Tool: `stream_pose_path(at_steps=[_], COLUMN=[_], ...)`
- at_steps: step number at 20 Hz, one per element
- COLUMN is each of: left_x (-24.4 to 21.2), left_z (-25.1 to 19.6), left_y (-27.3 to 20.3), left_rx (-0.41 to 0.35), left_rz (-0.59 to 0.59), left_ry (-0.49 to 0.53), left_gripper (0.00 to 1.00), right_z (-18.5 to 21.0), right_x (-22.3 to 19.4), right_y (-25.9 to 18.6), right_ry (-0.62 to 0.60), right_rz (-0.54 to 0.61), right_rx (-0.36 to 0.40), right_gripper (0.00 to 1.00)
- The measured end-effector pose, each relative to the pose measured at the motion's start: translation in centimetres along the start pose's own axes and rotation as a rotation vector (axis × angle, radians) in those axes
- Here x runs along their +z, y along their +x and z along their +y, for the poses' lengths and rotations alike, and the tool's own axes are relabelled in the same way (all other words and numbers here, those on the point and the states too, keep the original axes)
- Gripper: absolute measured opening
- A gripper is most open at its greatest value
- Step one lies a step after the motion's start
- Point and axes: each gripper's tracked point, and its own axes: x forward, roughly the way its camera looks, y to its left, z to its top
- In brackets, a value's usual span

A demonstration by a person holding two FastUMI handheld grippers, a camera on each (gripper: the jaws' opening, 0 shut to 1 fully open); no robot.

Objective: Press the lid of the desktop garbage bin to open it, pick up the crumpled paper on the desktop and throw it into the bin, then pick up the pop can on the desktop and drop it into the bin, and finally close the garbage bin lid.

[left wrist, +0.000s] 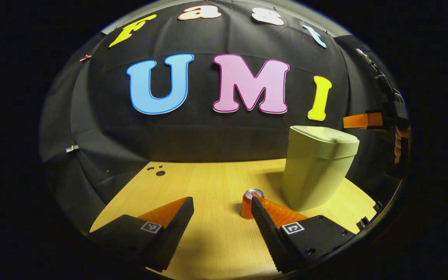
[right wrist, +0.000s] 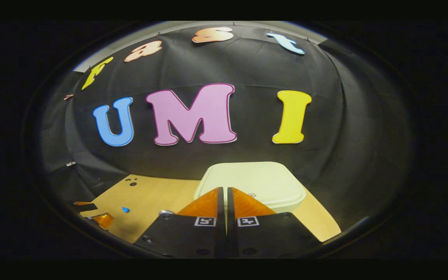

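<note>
The bin [left wrist: 317,167] stands on the desk [left wrist: 208,233] with its lid [right wrist: 255,181] down; the can [left wrist: 250,203] waits just beside it, so little looks done; the left gripper [left wrist: 222,212] gapes wide near the can; the right gripper [right wrist: 224,194], pinched together on nothing, hangs over the lid, likely to press it.

Pop can [left wrist: 251,203] stands on desk [left wrist: 208,186], just left of bin [left wrist: 317,167]

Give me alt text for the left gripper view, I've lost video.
The left gripper, open, hovers over a wooden table, its right-hand finger just in front of an upright pop can. A closed bin stands behind the can, the other gripper beyond it.
</note>
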Motion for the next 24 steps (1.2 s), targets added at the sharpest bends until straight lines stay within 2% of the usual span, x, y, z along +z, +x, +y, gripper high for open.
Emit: stream_pose_path(at_steps=[1,2,3,4,5,8,9,10,12,17,18,19,20,22,23,24], left_x=[0.0,-0.1,-0.1,-0.3,-0.2,-0.5,-0.6,-0.8,-1.3,-1.9,-1.9,-1.9,-2.0,-2.1,-1.9,-2.0], left_z=[0.1,0.3,0.4,0.5,0.6,1.0,1.2,1.4,1.6,1.0,1.0,0.9,0.7,0.5,0.4,0.2], left_y=[0.0,0.0,-0.1,-0.1,-0.2,-0.4,-0.5,-0.6,-0.6,-0.7,-0.7,-0.6,-0.5,-0.4,-0.2,-0.1], left_rx=[0.006,0.011,0.017,0.023,0.029,0.051,0.06,0.071,0.082,0.078,0.077,0.075,0.072,0.066,0.061,0.055], left_rz=[0.002,0.004,0.005,0.007,0.007,0.013,0.014,0.018,0.031,0.05,0.051,0.051,0.051,0.05,0.048,0.045], left_ry=[0.0,0.0,0.0,0.0,0.0,-0.004,-0.005,-0.005,-0.012,-0.04,-0.037,-0.037,-0.038,-0.039,-0.042,-0.046], left_gripper=[0.95,0.96,0.96,0.96,0.96,0.96,0.95,0.96,0.96,0.95,0.92,0.92,0.96,0.96,0.96,0.96], right_z=[-0.7,-1.2,-1.8,-2.1,-2.3,-3.1,-3.1,-3.1,-3.1,-2.9,-2.9,-2.8,-2.8,-2.8,-2.9,-2.8], right_x=[-0.2,-0.5,-0.9,-1.2,-1.4,-2.3,-2.6,-2.3,-2.3,-2.7,-2.8,-2.9,-2.8,-2.8,-2.6,-2.2], right_y=[0.6,1.2,1.7,2.1,2.3,3.2,3.1,3.5,3.5,3.6,3.5,3.4,3.4,3.5,3.4,3.3], right_ry=[-0.004,-0.005,-0.011,-0.014,-0.013,-0.005,0.009,0.02,0.029,-0.053,-0.06,-0.055,-0.047,-0.033,-0.022,-0.011], right_rz=[0.01,0.019,0.028,0.034,0.036,0.059,0.072,0.057,0.067,0.054,0.049,0.046,0.04,0.033,0.028,0.013], right_rx=[-0.01,-0.02,-0.034,-0.037,-0.038,-0.053,-0.048,-0.048,-0.04,-0.061,-0.066,-0.062,-0.059,-0.049,-0.048,-0.051], right_gripper=[0.05,0.1,0.1,0.05,0.1,0.1,0.05,0.08,0.05,0.05,0.06,0.01,0.06,0.06,0.01,0.01])
